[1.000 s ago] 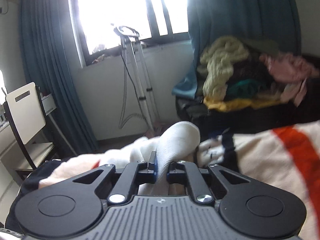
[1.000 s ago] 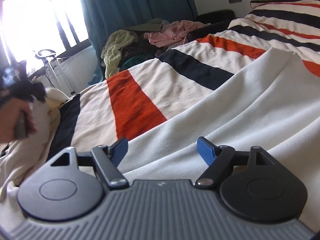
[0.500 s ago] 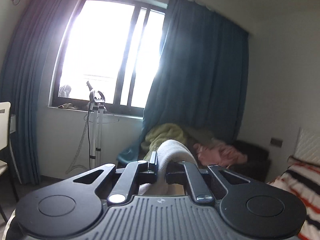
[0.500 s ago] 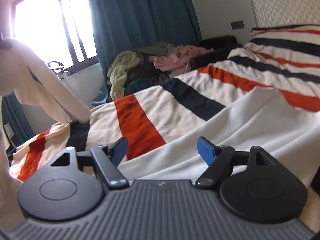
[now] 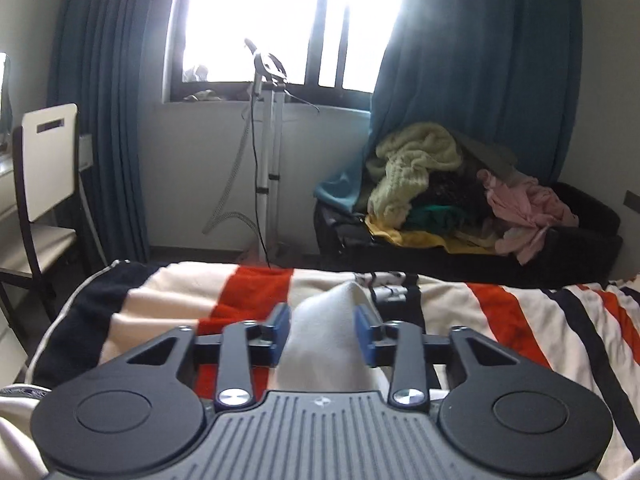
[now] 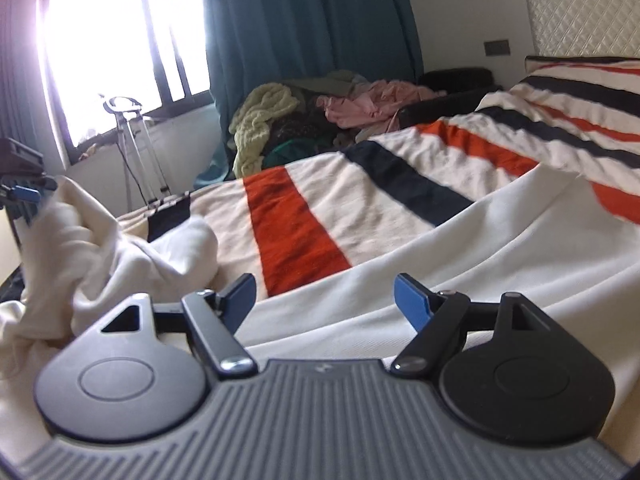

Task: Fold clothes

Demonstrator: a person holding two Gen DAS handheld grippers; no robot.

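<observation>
Left tool (image 5: 323,334): blue pads parted, a fold of the cream garment (image 5: 326,344) lies between them. Cloth looks close to both pads, but a firm pinch cannot be confirmed from the left wrist view; grip state cannot be told.

Right tool (image 6: 325,298): released, pads spread wide, nothing between them. It is held low over the flat part of the cream garment (image 6: 460,264).

Garment position: spread across the near side of the bed, on the striped blanket (image 6: 296,224) (cream with orange and navy bands). Its left end is bunched and lifted into a rumpled heap (image 6: 100,248) toward the left tool (image 6: 24,194), seen blurred at the left edge of the right wrist view.

Background: clothes pile (image 5: 448,188) on a dark couch beside the bed, teal curtains (image 5: 480,60), bright window (image 5: 288,16), a metal stand (image 5: 268,140) under the window, white chair (image 5: 44,160) at left.
</observation>
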